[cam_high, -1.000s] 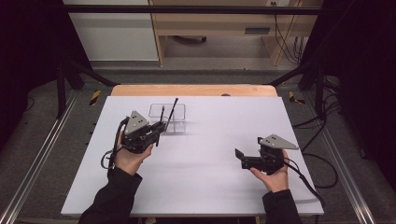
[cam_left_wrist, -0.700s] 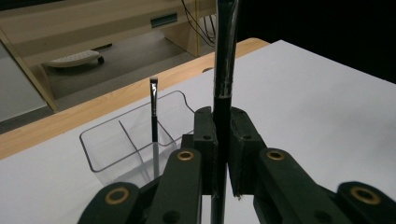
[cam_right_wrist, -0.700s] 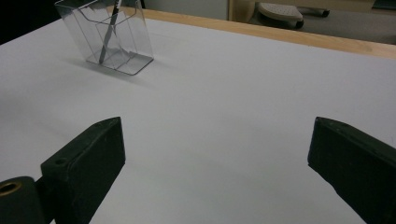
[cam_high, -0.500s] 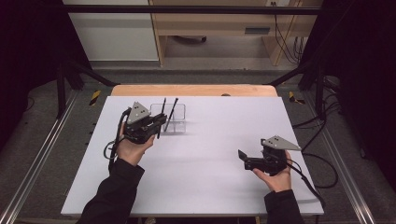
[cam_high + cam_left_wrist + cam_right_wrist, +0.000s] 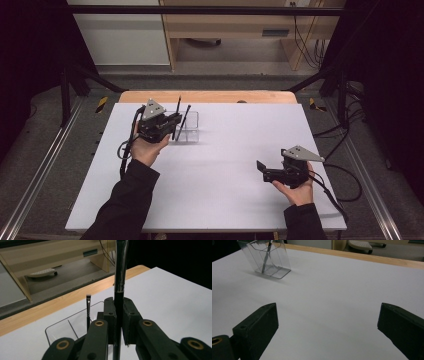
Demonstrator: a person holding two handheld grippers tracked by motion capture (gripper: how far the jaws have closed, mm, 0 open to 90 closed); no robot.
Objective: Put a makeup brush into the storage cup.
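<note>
My left gripper (image 5: 173,126) is at the back left of the white board (image 5: 215,200), shut on a long black brush (image 5: 177,111) that it holds upright. In the left gripper view both jaws of the left gripper (image 5: 118,303) press on the held brush's handle (image 5: 119,287). Just beyond the jaws stands a clear plastic holder (image 5: 189,129). A second brush (image 5: 185,121) leans inside it. This second brush (image 5: 88,311) has a small flat tip and rises from the holder (image 5: 60,327). My right gripper (image 5: 263,171) rests at the front right, open, nothing between its jaws (image 5: 328,313).
The right gripper view looks across the bare white board toward the holder (image 5: 265,258) at its top left. A wooden table edge (image 5: 210,96) runs behind the board. Metal rails (image 5: 45,165) flank both sides, and cables (image 5: 345,185) lie at the right.
My left gripper has carried the black brush away from the person and a little right, up to the clear holder. The right gripper has barely shifted.
</note>
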